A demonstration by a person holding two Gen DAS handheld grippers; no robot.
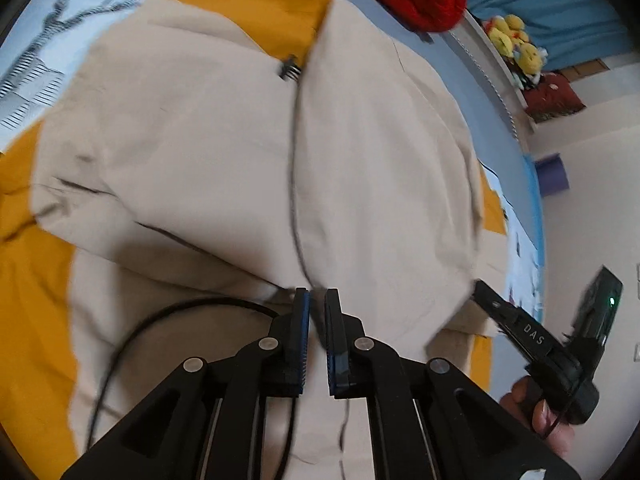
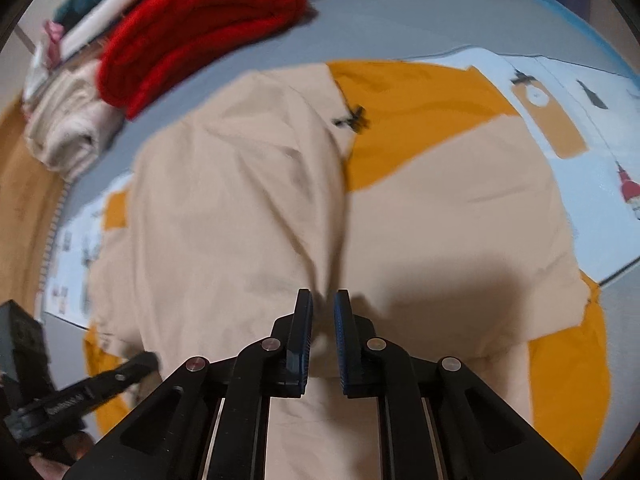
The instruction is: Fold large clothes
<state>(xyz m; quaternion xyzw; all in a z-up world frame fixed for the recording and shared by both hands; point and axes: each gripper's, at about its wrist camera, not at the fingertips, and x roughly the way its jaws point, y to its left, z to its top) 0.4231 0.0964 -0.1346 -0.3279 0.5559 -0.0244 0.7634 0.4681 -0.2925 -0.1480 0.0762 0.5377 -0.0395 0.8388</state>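
Note:
A large beige garment with mustard-yellow panels lies spread on a bed, a dark seam or zip running down its middle. My left gripper is shut on a raised fold of the beige cloth at its near edge. My right gripper is pinched on another gathered ridge of the same garment. In the left wrist view the right gripper shows at the cloth's right edge, held by a hand. The left gripper appears low left in the right wrist view.
The bed has a light-blue printed sheet over a grey cover. A folded red knit and a cream bundle lie at the far side. Yellow plush toys sit past the bed. A black cable crosses the cloth.

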